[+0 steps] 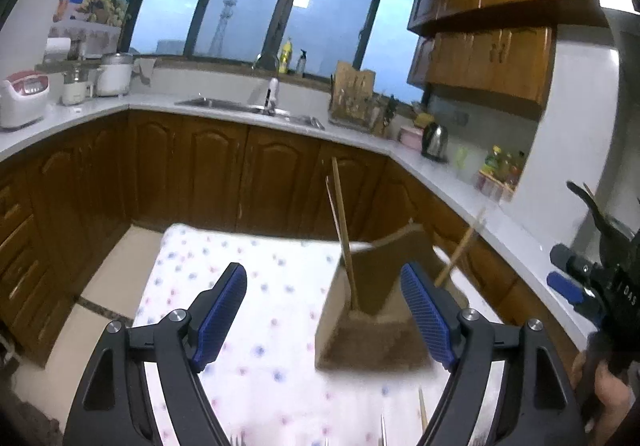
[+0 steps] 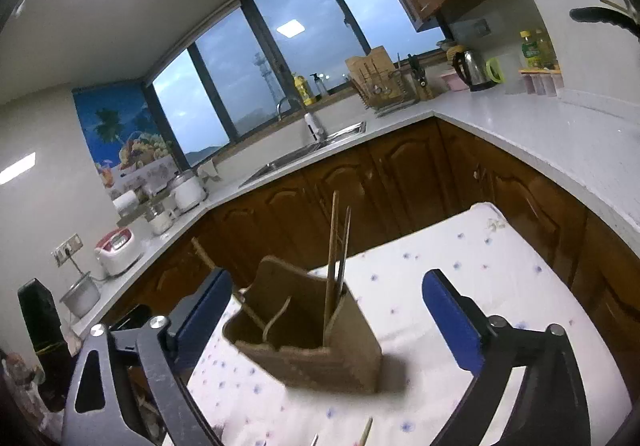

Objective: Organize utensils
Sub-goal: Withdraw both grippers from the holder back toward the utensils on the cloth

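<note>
A brown woven utensil holder (image 1: 368,326) stands on the flowered tablecloth (image 1: 248,286), in front of my left gripper (image 1: 324,310), which is open and empty. Two wooden chopsticks (image 1: 344,234) stand upright in the holder, and another stick (image 1: 460,250) leans at its right side. In the right wrist view the holder (image 2: 316,350) sits between the open fingers of my right gripper (image 2: 332,310), with chopsticks (image 2: 334,258) upright in its right compartment. The right gripper (image 1: 576,286) also shows at the left view's right edge. Utensil tips (image 1: 422,414) poke up at the near table edge.
The small table stands in a U-shaped kitchen with brown cabinets (image 1: 224,174) and a white counter (image 1: 460,182) close on the right. The counter holds a sink (image 1: 248,106), a kettle (image 1: 434,140), a dish rack (image 1: 352,98) and rice cookers (image 1: 22,96).
</note>
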Action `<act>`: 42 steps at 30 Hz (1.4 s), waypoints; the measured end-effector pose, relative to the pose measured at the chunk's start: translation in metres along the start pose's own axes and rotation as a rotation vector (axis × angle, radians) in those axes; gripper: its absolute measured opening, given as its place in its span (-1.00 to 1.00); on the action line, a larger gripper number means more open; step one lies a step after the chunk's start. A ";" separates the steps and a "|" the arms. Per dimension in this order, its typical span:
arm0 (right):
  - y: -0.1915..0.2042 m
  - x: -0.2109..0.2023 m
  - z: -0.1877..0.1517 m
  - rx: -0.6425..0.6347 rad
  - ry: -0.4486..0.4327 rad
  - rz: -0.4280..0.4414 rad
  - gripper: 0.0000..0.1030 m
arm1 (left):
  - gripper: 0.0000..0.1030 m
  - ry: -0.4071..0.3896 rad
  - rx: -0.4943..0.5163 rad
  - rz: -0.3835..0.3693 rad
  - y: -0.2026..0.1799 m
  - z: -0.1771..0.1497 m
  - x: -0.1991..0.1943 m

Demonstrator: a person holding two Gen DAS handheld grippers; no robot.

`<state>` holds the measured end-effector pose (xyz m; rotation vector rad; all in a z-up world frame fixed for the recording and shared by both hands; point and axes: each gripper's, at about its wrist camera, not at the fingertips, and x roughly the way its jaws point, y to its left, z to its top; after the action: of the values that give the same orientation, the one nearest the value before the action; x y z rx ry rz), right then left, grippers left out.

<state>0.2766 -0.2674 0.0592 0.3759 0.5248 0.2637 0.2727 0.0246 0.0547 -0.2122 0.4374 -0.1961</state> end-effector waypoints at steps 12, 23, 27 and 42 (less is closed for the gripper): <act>0.010 -0.044 -0.045 -0.055 0.068 -0.011 1.00 | 0.61 0.091 0.030 0.001 -0.001 -0.023 -0.066; 0.015 -0.069 -0.079 -0.057 0.109 -0.029 1.00 | 0.61 0.152 0.030 0.027 0.009 -0.043 -0.108; 0.018 -0.077 -0.089 -0.055 0.118 -0.031 1.00 | 0.61 0.157 0.035 0.038 0.011 -0.049 -0.115; 0.019 -0.077 -0.119 -0.057 0.191 -0.056 1.00 | 0.61 0.254 0.054 0.058 0.019 -0.070 -0.117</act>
<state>0.1458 -0.2428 0.0054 0.2820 0.7130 0.2616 0.1404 0.0590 0.0344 -0.1220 0.6892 -0.1785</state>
